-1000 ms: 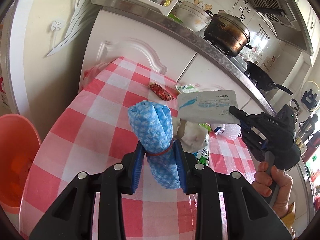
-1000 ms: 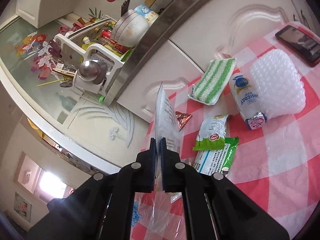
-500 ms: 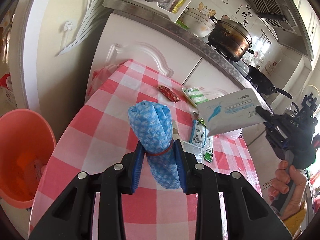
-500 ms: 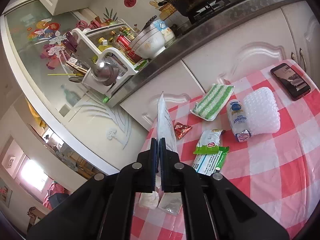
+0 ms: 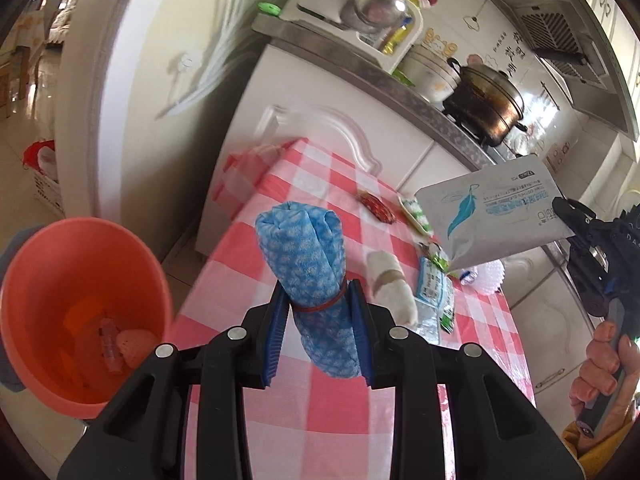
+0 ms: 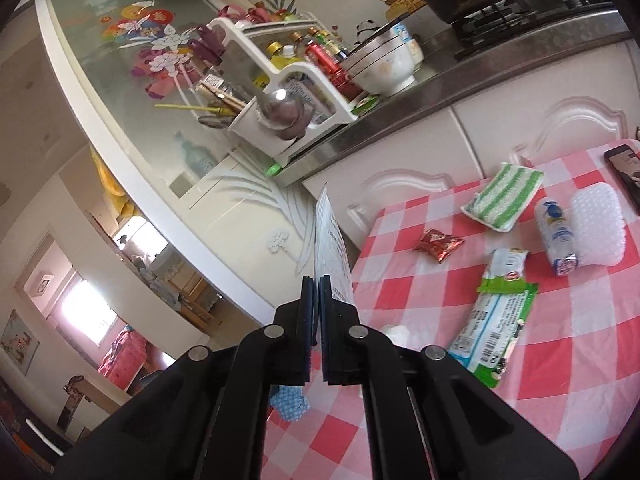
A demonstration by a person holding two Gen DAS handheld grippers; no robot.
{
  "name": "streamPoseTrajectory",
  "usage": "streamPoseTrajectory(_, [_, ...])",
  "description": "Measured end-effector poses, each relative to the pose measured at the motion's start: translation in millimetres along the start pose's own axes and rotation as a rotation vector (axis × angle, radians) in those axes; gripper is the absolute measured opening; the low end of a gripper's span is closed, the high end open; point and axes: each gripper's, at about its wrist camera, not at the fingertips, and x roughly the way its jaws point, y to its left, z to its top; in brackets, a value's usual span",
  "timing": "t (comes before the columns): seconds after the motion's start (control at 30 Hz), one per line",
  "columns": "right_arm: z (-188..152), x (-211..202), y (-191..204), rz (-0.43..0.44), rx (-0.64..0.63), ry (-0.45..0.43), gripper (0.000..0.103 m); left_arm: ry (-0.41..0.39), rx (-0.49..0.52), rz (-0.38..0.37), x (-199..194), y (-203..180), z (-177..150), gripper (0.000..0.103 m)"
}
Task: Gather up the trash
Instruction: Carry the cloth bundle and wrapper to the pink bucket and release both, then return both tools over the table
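- Checked worktop (image 5: 320, 412) against white cabinets; steel counter behind has a dish rack (image 6: 280, 92) and pot (image 5: 484, 108).
- Orange bin (image 5: 80, 312) on floor beside worktop, scraps inside.
- Right gripper (image 6: 316, 292) jaws clenched on grey pouch (image 5: 500, 216), held above the worktop.
- Left gripper (image 5: 318, 320) jaws grasping rolled blue cloth (image 5: 308, 256).
- Wrappers (image 6: 496, 312), sponge (image 6: 504, 196), phone (image 6: 624, 168) lie on worktop.

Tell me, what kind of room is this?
Most likely a home kitchen: a lidded pot sits on a stove, a rack of bottles and utensils stands on the counter, and a small table with a checked cloth holds food wrappers.
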Motion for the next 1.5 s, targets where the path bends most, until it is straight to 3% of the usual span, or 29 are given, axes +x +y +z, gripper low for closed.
streamPoseTrajectory(0.27, [-34.1,87.0,61.3,0.116,-0.088,0.205,0.005,-0.053,-0.055,0.117,-27.5,52.4,11.1,0.032])
streamPoseTrajectory(0.5, [-79.0,164.0,103.0,0.164,-0.167,0.395,0.005,-0.031,-0.105,0.242,-30.4,102.3,2.8,0.032])
streamPoseTrajectory(1.0, [-145.6,253.3,110.2,0.096,-0.234,0.589,0.007,0.066,-0.199,0.325,-5.0,165.1,-12.6,0.033])
streamPoseTrajectory(1.03, [-148.9,255.5,109.1,0.076,-0.245,0.593,0.012,0.081,-0.209,0.326,-3.4,168.0,-13.8,0.039])
streamPoseTrajectory(1.13, [-154.4,255.0,101.7,0.058,-0.242,0.595,0.047,0.077,-0.221,0.353,-5.0,173.5,-16.5,0.06])
streamPoseTrajectory(1.17, [-154.0,251.5,97.8,0.05,-0.234,0.584,0.052,0.075,-0.221,0.358,-6.4,174.0,-16.4,0.064])
streamPoseTrajectory(1.23, [-148.8,245.3,92.6,0.054,-0.221,0.57,0.053,0.067,-0.217,0.364,-9.3,173.8,-16.3,0.074])
streamPoseTrajectory(1.5, [-120.5,185.7,70.5,0.031,-0.2,0.406,0.073,0.018,-0.176,0.374,-25.5,152.1,-1.9,0.08])
